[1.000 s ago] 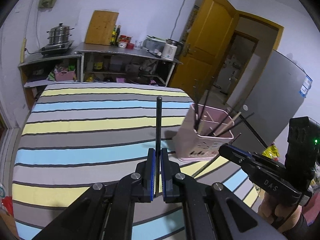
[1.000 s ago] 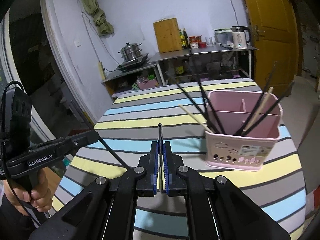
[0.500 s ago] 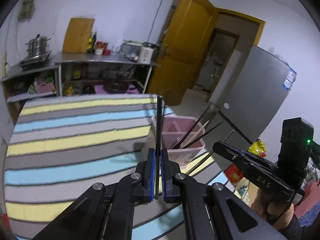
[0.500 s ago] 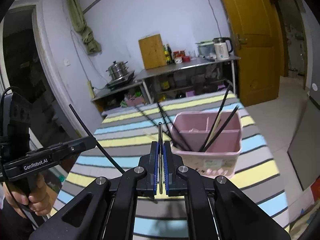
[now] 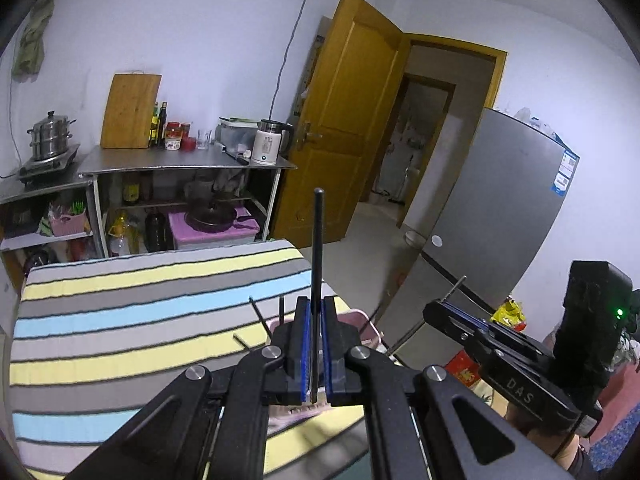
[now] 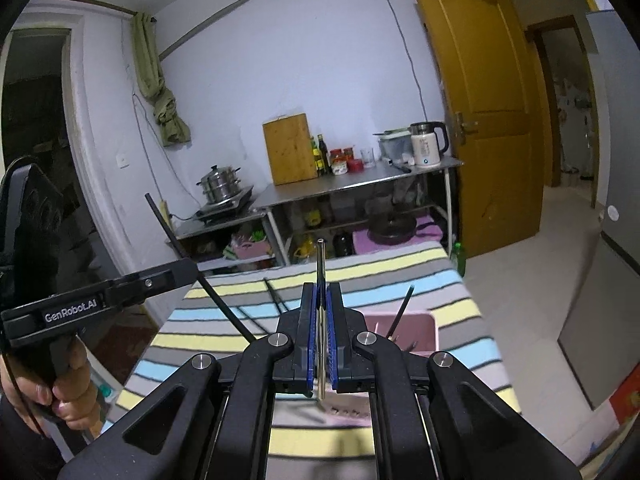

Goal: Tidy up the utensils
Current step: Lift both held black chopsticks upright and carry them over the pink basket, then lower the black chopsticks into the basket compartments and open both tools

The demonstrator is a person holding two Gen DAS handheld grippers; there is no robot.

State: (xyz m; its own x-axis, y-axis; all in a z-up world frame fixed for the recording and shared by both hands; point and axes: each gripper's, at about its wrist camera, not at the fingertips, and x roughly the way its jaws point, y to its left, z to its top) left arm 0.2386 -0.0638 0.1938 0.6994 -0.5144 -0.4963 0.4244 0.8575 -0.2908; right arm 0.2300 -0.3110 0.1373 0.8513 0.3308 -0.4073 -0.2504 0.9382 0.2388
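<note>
The left claw (image 5: 316, 344) is clamped on a black chopstick (image 5: 318, 248) standing upright; the right claw (image 6: 320, 344) pinches a pale metal chopstick (image 6: 321, 264) the same way. The pink holder (image 6: 416, 326) sits on the striped worktop (image 5: 120, 320) directly below both claws, already bristling with dark sticks; each held stick's long axis looks roughly lined up for dropping in.

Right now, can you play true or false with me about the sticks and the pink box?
1. The left gripper pinches a black chopstick. True.
2. The right gripper is open and holds nothing. False: it is shut on a pale chopstick.
3. The pink box sits on a striped cloth. True.
4. The pink box has no sticks in it. False: some poke out of it.
</note>
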